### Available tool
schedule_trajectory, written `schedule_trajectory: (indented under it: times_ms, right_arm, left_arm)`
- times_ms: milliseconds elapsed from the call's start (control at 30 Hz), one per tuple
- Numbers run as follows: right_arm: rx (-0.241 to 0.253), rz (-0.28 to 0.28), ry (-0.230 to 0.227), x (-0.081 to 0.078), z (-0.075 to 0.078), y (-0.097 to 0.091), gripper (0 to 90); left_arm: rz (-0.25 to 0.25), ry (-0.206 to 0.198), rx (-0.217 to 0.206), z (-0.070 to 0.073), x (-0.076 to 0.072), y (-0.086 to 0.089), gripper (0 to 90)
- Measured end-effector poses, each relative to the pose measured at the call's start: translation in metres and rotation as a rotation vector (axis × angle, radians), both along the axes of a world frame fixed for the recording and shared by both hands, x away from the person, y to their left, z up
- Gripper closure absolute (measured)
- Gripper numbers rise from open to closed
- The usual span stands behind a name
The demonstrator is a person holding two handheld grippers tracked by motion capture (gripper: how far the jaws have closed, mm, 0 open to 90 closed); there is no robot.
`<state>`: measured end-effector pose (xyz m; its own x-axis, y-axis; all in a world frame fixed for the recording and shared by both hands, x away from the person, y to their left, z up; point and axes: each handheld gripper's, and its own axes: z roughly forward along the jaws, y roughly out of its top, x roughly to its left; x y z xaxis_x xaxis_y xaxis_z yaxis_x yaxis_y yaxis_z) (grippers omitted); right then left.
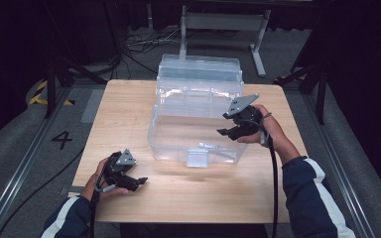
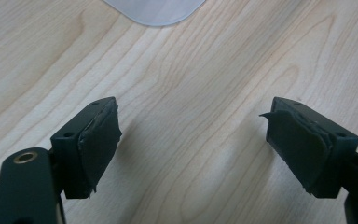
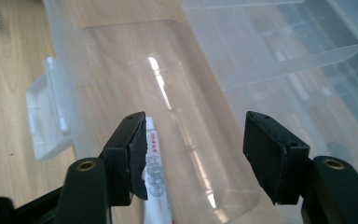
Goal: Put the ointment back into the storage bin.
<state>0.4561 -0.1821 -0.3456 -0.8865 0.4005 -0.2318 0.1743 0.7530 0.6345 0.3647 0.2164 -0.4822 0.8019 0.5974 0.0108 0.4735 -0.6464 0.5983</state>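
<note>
The clear plastic storage box (image 1: 198,121) sits mid-tabletop, lid open; a white labelled tube (image 3: 157,182) lies inside along its front wall. The right gripper (image 1: 226,132) hovers above with fingers wide and empty and should lift straight out, clear of the walls. The left gripper (image 1: 140,182) rests wide and empty near the front left corner.

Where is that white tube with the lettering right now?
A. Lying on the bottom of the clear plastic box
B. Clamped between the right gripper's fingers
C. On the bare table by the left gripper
A: the white tube lies flat on the floor of the clear plastic box, under the open right gripper.
</note>
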Motion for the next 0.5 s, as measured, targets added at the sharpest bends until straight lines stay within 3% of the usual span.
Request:
schedule_trajectory:
  times_ms: [100,167,333,400,433,500]
  right_arm:
    - [0.012,-0.020,-0.032,0.001,0.008,-0.006,37.6]
    - [0.017,-0.040,-0.048,0.003,0.012,-0.008,37.2]
    - [0.016,-0.072,-0.087,0.010,0.023,-0.014,35.4]
    - [0.005,-0.080,-0.098,0.013,0.026,-0.016,35.7]
    - [0.005,-0.101,-0.103,0.018,0.030,-0.018,35.6]
    - [0.012,-0.118,-0.109,0.022,0.034,-0.020,35.7]
  left_arm:
    - [0.017,-0.028,-0.005,0.009,0.002,0.000,18.8]
    - [0.033,-0.077,0.003,0.020,0.002,0.001,19.3]
    - [-0.005,-0.126,-0.040,0.056,0.003,-0.001,20.1]
    - [-0.014,-0.135,-0.047,0.062,0.004,-0.003,20.1]
    - [-0.018,-0.171,-0.043,0.071,0.005,-0.007,20.1]
    - [-0.026,-0.190,-0.064,0.079,0.007,-0.011,20.1]
